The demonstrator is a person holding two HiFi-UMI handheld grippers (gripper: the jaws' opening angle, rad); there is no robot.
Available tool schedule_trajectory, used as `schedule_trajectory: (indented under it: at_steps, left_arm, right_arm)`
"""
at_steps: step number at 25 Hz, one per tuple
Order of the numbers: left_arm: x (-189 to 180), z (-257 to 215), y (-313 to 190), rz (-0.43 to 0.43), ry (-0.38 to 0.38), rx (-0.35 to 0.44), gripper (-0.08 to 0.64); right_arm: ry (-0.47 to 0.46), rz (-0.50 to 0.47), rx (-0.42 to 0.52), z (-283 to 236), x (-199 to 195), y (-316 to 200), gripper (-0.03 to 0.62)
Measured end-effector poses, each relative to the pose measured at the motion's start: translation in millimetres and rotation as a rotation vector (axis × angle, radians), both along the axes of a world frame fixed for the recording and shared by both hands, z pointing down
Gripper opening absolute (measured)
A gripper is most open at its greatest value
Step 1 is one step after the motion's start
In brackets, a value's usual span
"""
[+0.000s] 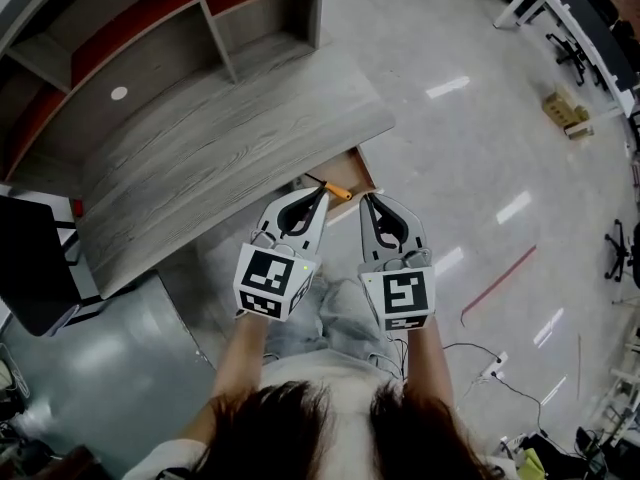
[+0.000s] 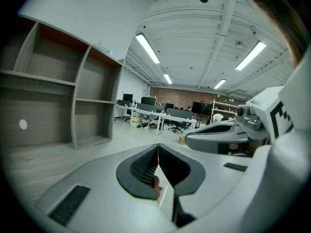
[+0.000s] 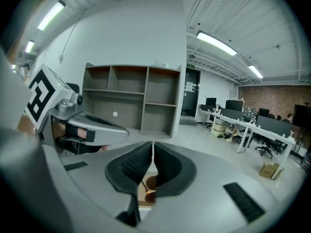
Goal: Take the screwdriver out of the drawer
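The screwdriver is lying in the open drawer under the desk, its orange handle showing just beyond the tip of the left gripper. In the head view that tip is overlapping the tool's dark shaft. The left gripper view is showing its jaws pressed together with nothing between them. The right gripper is hanging just beside, right of the handle, likewise clenched and empty. Its own view is catching the handle below its jaws.
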State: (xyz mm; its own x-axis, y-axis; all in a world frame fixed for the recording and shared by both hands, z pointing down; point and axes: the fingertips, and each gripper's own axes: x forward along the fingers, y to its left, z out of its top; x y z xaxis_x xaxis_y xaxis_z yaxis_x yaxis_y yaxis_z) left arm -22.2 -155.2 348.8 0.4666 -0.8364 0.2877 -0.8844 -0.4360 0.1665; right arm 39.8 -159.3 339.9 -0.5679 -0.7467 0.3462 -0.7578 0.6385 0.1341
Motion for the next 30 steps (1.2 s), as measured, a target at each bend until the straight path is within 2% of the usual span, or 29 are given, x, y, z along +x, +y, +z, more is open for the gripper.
schedule_trajectory:
  at_steps: [6,15,30]
  left_arm:
    - [-2,32,-13,-0.019,0.007,-0.056,0.017]
    - [-1,83,-34,-0.081,0.011,-0.116,0.017]
    - [-11,161,-48,-0.199,0.013,-0.183,0.017]
  right_arm:
    - [0.047,-0.049,-0.046,25,-5,-18,0.029]
    - [0.121,-0.179,-0.121,80,-17,-40,0.029]
    - [0.237,-0.342,-0.21,173,-29,-60,0.031]
